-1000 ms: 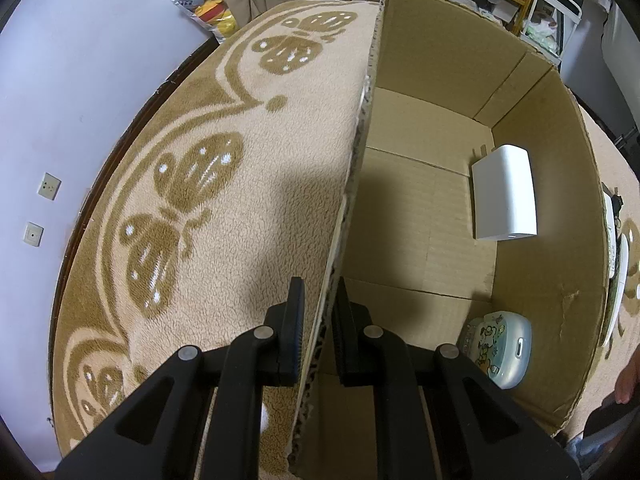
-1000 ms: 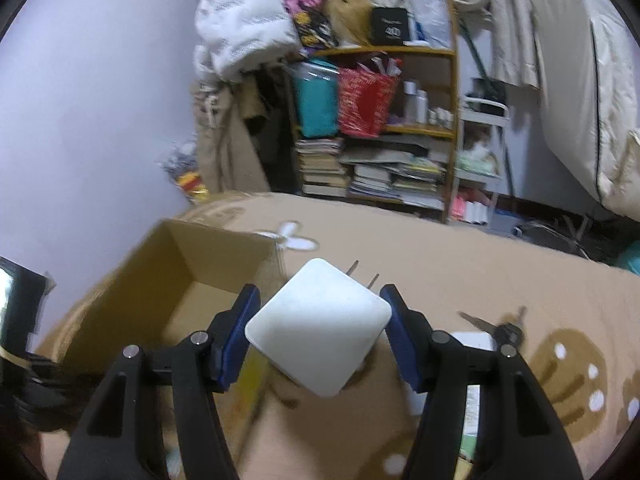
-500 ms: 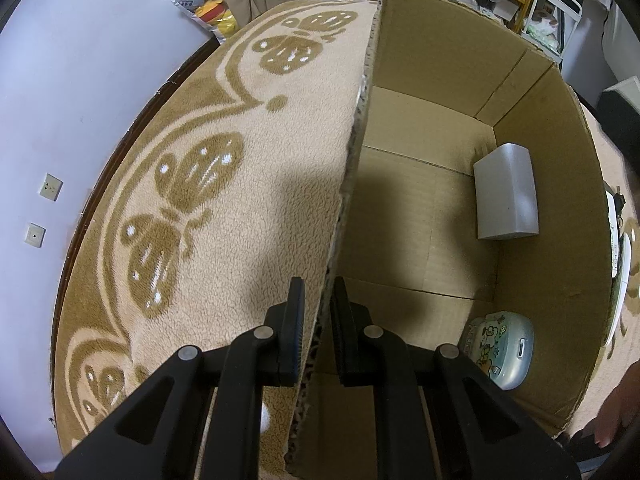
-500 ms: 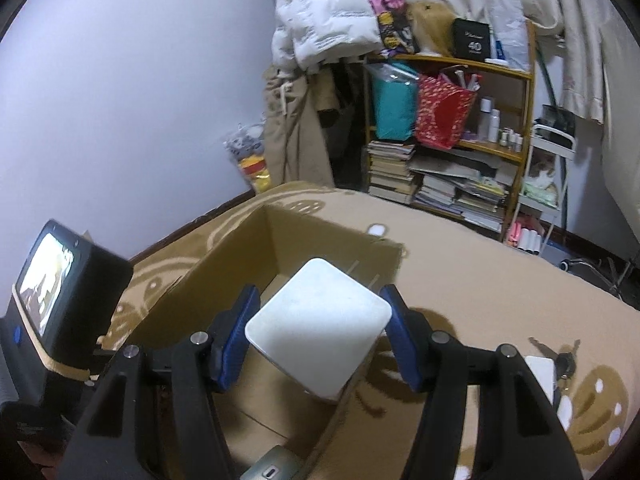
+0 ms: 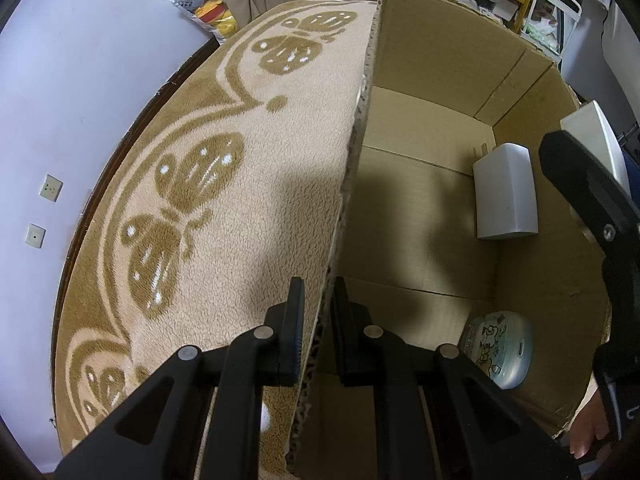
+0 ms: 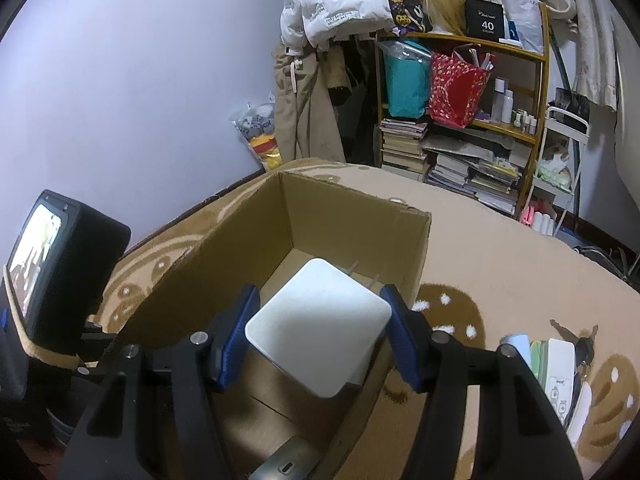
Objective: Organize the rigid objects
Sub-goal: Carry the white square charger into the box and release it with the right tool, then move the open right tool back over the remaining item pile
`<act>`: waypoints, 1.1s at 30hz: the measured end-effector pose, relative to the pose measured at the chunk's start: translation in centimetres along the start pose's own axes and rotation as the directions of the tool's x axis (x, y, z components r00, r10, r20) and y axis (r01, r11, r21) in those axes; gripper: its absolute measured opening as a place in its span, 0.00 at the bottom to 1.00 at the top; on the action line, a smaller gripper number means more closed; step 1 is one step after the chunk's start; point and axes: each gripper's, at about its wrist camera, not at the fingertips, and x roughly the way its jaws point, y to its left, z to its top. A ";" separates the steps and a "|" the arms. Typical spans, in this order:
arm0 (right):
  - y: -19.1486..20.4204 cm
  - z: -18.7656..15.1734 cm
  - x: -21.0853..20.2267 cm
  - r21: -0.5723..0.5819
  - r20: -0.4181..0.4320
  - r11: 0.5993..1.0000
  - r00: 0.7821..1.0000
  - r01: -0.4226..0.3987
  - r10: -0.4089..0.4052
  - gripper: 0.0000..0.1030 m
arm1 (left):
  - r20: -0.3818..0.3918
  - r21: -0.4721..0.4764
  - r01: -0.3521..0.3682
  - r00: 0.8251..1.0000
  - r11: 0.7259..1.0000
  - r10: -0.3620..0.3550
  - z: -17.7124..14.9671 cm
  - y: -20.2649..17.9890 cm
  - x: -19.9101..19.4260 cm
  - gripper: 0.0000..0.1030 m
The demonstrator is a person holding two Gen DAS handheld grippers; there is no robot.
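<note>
The left gripper (image 5: 318,312) is straddling the near wall of the cardboard box (image 5: 424,64), one finger outside over the butterfly-patterned blanket (image 5: 224,184) and one inside. Its jaws are clenched on that wall, most likely to steady the box while the other hand is loading it.

The right gripper (image 6: 320,340) is grasping a white power adapter (image 6: 318,330) by two opposite sides and holding it over the open box, in the lower middle of the right wrist frame. The adapter's metal prongs (image 6: 362,274) are pointing away from the camera. Held flat like this, it looks ready to be lowered straight in.

The left wrist view is showing what the right one mostly hides: the box floor, where a white rectangular block (image 5: 504,192) is lying against the far right wall and a pale blue cartoon-printed case (image 5: 498,354) is sitting in the lower right corner. It is also catching the right gripper arriving over the rim at the right edge of the frame.

The right wrist view alone is showing the items still outside: a cluster of white devices and keys (image 6: 560,364) on the blanket at the lower right, and a cluttered bookshelf (image 6: 464,128) in the upper right.
</note>
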 end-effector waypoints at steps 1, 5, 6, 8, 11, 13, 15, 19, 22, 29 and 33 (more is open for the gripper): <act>0.0 0.0 0.0 0.000 -0.004 1.000 1.000 -0.001 0.001 0.64 | 0.000 0.001 0.000 1.000 1.000 0.000 0.0 0.0 0.0 0.12; 0.0 0.1 0.2 0.001 -0.011 1.000 1.000 -0.001 0.001 0.64 | 0.000 0.001 -0.002 1.000 1.000 0.002 0.0 -0.1 0.0 0.12; 0.0 0.0 0.2 0.002 -0.011 1.000 1.000 -0.001 0.001 0.64 | 0.000 0.002 -0.003 1.000 1.000 0.003 0.0 -0.1 0.0 0.12; -0.1 0.0 0.3 0.005 -0.017 1.000 1.000 -0.001 0.001 0.64 | 0.000 0.004 -0.007 1.000 1.000 0.007 0.0 -0.1 0.0 0.12; -0.2 -0.1 0.3 0.005 -0.020 1.000 1.000 0.002 -0.001 0.64 | -0.001 0.007 -0.010 1.000 1.000 0.010 -0.1 -0.2 0.0 0.12; -0.2 -0.1 0.4 0.005 -0.023 1.000 1.000 -0.003 0.003 0.64 | -0.002 0.008 -0.012 1.000 1.000 0.012 -0.1 -0.3 0.1 0.12; -0.2 -0.4 0.4 0.003 -0.025 1.000 1.000 -0.003 0.003 0.64 | -0.004 0.010 -0.015 1.000 1.000 0.015 -0.1 -0.3 0.1 0.12; -0.2 -0.3 0.5 0.005 -0.025 1.000 1.000 -0.003 0.003 0.64 | -0.012 0.019 -0.020 1.000 1.000 0.021 -0.2 -0.3 0.4 0.11; -0.3 -0.4 0.4 0.008 -0.021 1.000 1.000 -0.002 0.002 0.64 | -0.009 0.029 -0.021 1.000 0.999 0.021 -0.2 -0.4 0.4 0.10; -0.7 -0.5 -1.0 0.021 0.014 1.000 1.000 0.009 -0.009 0.66 | -0.007 0.032 -0.019 1.000 0.999 0.019 -0.2 -0.4 0.4 0.10; -1.4 -0.4 -2.3 0.040 0.039 0.998 0.998 0.051 -0.052 0.86 | -0.012 0.029 -0.018 1.000 0.999 0.018 -0.1 -0.3 0.5 0.10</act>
